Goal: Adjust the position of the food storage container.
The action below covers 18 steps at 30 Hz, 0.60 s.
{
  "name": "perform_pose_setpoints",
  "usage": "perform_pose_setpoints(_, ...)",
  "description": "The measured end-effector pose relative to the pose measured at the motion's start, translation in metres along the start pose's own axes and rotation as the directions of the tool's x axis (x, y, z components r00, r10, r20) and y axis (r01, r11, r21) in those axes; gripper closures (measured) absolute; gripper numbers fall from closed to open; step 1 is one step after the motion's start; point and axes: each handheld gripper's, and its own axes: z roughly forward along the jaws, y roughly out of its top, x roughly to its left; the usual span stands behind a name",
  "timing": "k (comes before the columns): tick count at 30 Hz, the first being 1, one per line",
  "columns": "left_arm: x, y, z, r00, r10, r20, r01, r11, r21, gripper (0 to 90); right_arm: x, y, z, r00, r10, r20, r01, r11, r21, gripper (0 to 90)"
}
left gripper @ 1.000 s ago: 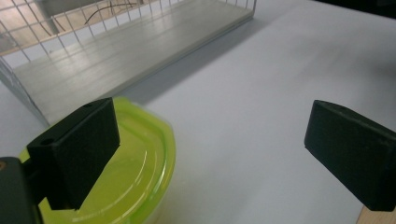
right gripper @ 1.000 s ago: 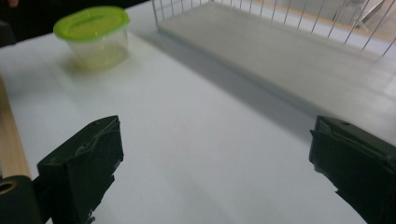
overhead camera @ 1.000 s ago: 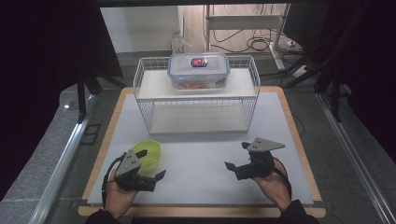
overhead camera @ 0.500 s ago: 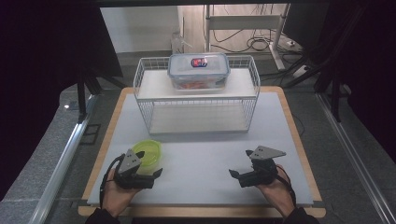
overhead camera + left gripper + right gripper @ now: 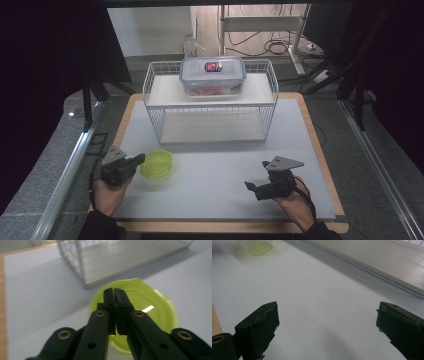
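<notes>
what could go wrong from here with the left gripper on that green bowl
The left hand-held gripper has its jaws shut on the near rim of the green bowl. Held by one edge, the bowl may tilt or slip out if lifted.

The wire rack stands just beyond it, so a forward move could knock the bowl against the wires.

The right hand-held gripper is open and far off, too far to steady the bowl.

Lab/test rig: dark curtains [image 5: 45, 75], alu frame rails [image 5: 70, 165], floor cables [image 5: 272, 47], white mat [image 5: 210, 170] on bench.
</notes>
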Motion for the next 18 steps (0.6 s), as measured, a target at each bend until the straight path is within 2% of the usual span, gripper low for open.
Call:
perform_pose_setpoints(2, 0.009, -0.003, 0.000, 0.9995, -0.018, -0.024, 0.018, 0.9998, 0.005, 90.0, 0.000, 0.000, 0.001, 1.0000, 0.001, 0.001, -0.001, 1.000, 0.004, 4.8)
perform_pose_setpoints(6, 0.021, -0.008, 0.005, 0.9976, -0.064, -0.027, 0.065, 0.9976, 0.023, 90.0, 0.000, -0.001, 0.001, 1.0000, 0.000, 0.002, 0.000, 1.000, 0.014, 5.3)
perform_pose_setpoints(10, 0.021, -0.013, 0.015, 0.9972, -0.069, -0.030, 0.071, 0.9949, 0.072, 90.0, 0.000, -0.001, 0.002, 1.0000, 0.000, 0.002, 0.000, 1.000, 0.019, 5.7)
perform_pose_setpoints(12, 0.018, -0.013, 0.019, 0.9979, -0.057, -0.030, 0.060, 0.9935, 0.097, 90.0, 0.000, -0.001, 0.002, 1.0000, -0.001, 0.001, 0.001, 1.000, 0.023, 5.8)
perform_pose_setpoints(15, 0.014, -0.014, 0.022, 0.9984, -0.045, -0.035, 0.049, 0.9925, 0.112, 90.0, 0.000, -0.001, 0.002, 1.0000, -0.005, 0.000, 0.005, 1.000, 0.028, 5.8)
perform_pose_setpoints(18, 0.013, -0.014, 0.022, 0.9980, -0.052, -0.034, 0.056, 0.9923, 0.111, 90.0, 0.000, -0.001, 0.003, 1.0000, -0.007, 0.001, 0.007, 0.999, 0.034, 5.9)
